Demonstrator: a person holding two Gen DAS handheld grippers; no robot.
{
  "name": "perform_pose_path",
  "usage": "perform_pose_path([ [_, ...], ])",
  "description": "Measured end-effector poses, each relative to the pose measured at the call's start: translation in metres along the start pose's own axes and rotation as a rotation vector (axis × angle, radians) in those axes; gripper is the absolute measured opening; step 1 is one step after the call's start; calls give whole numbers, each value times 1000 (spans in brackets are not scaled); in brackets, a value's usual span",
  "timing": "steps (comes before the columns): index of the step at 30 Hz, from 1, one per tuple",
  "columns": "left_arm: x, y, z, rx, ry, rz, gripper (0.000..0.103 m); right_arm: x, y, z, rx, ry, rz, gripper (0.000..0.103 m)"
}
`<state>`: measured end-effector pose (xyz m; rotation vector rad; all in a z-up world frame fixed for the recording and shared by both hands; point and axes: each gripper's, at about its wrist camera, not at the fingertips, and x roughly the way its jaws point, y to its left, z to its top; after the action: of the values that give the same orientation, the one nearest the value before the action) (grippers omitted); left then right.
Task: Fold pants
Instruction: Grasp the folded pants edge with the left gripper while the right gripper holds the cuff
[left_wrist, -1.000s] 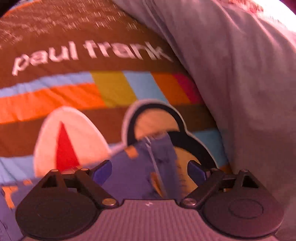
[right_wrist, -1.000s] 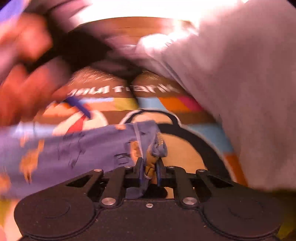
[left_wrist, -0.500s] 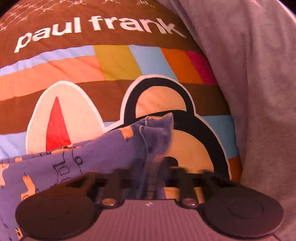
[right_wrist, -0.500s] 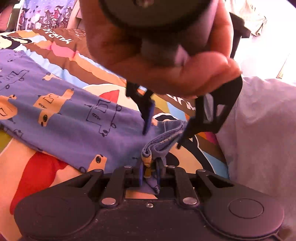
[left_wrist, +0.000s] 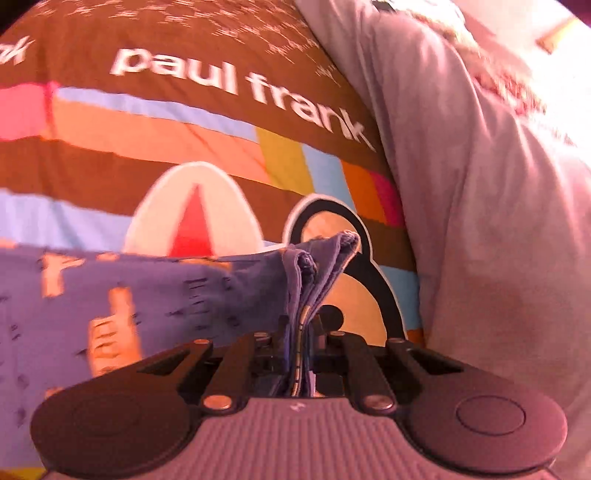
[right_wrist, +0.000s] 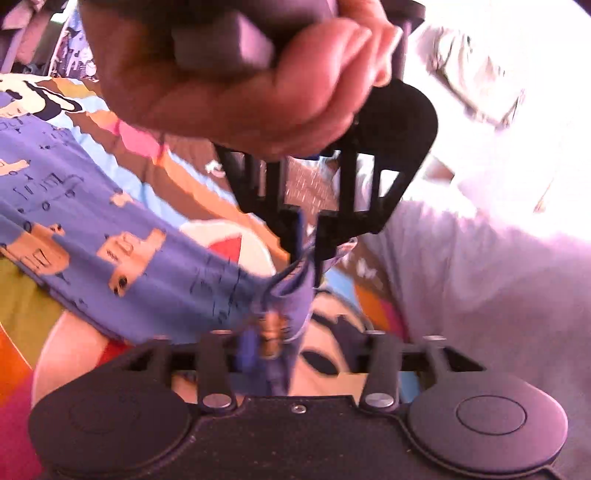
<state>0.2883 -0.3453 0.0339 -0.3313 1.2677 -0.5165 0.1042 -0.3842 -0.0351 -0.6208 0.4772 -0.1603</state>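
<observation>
- Where the left gripper (left_wrist: 300, 343) meets cloth, its jaws are clamped on a bunched corner of the pants (left_wrist: 155, 295).
- Right gripper (right_wrist: 269, 345): jaws pinched on the same bunched end, just beside the left gripper (right_wrist: 308, 254), which the person's hand (right_wrist: 236, 81) holds above.
- Pants: purple, orange vehicle print, stretched leftward over the bedspread (left_wrist: 166, 147).
- Bedspread: brown, coloured stripes, lettered "paul frank".
- Grey fabric (left_wrist: 480, 221): heaped at right, against the bedspread.

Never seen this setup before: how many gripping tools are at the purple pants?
2. The left gripper, under the hand, pinches the corner of the pants from above. The right gripper sits at that corner below, but blur hides its grip.
</observation>
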Motion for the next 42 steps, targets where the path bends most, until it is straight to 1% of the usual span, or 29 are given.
perform_pose_path([
  [1,-9,8,-1,-19,-6,-5,9,-4,3,4,-15,-23,-8,53],
  [3,-27,27,-4,-64,-22,-20,9,-14,8,13,-32,-65,13,37],
  [4,-38,37,-6,-86,-32,-30,9,-20,11,18,-38,-83,34,20],
  [5,-46,47,-7,-106,-41,-35,9,-25,13,23,-43,-99,50,12],
  [8,-70,81,-12,-157,-60,-42,9,-41,27,39,-70,-153,105,13],
  [10,-82,105,-16,-182,-68,-35,9,-51,36,49,-76,-169,165,13],
  [12,-85,130,-24,-200,-73,-32,9,-58,45,58,-66,-169,241,13],
  [15,-76,160,-36,-174,-88,11,10,-56,63,68,-64,-132,343,13],
  [17,-65,178,-45,-154,-95,29,11,-49,74,70,-72,-83,432,13],
  [18,-60,188,-49,-144,-98,28,12,-44,79,69,-72,-58,470,13],
  [19,-55,197,-53,-144,-108,23,16,-38,84,66,-68,-34,502,14],
  [20,-53,206,-59,-149,-122,5,17,-34,88,63,-74,-17,523,14],
  [21,-52,214,-64,-163,-145,-34,19,-30,94,58,-91,0,536,15],
  [24,-51,229,-72,-191,-188,-115,19,-31,103,56,-149,-26,509,18],
  [26,-52,236,-75,-204,-201,-145,19,-34,107,55,-159,-33,500,19],
  [28,-52,239,-77,-215,-217,-158,19,-35,104,55,-154,-30,504,19],
  [29,-52,238,-78,-208,-221,-154,19,-33,104,56,-150,-29,505,20],
  [35,-56,220,-77,-116,-219,-68,21,-30,104,54,-152,-26,503,21],
  [38,-59,219,-78,-105,-216,-52,22,-31,105,54,-153,-26,502,21],
  [42,-59,218,-78,-115,-211,-40,23,-31,106,53,-160,-29,498,21],
])
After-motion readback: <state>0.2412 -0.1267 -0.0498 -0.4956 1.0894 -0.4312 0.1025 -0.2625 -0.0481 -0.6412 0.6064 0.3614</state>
